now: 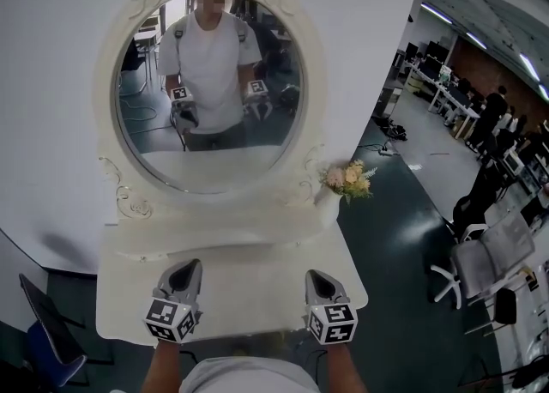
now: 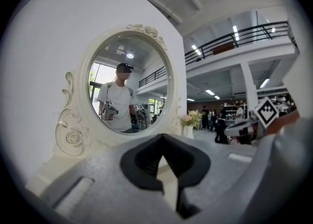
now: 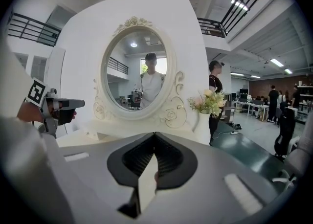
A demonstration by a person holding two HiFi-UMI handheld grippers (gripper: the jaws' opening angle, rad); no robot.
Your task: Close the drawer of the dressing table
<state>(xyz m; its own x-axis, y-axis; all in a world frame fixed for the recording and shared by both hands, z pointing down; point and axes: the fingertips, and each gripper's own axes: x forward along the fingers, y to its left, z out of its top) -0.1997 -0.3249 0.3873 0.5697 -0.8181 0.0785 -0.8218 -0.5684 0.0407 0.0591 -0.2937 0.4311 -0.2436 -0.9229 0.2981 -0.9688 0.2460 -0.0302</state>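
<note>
The white dressing table (image 1: 249, 293) stands in front of me, with an oval mirror (image 1: 210, 82) in a carved frame on top. No drawer shows in any view; the table's front is hidden below the top's near edge. My left gripper (image 1: 184, 271) hovers over the front left of the tabletop, jaws together and holding nothing. My right gripper (image 1: 320, 280) hovers over the front right, also shut and empty. In the left gripper view the left gripper (image 2: 163, 137) points at the mirror (image 2: 128, 91). In the right gripper view the right gripper (image 3: 155, 135) points at it too.
A white vase of flowers (image 1: 347, 178) stands on the table's right rear corner. A blue chair (image 1: 43, 331) sits at the lower left. Grey office chairs (image 1: 485, 258) and desks with people fill the right side, across a dark green floor (image 1: 403, 211).
</note>
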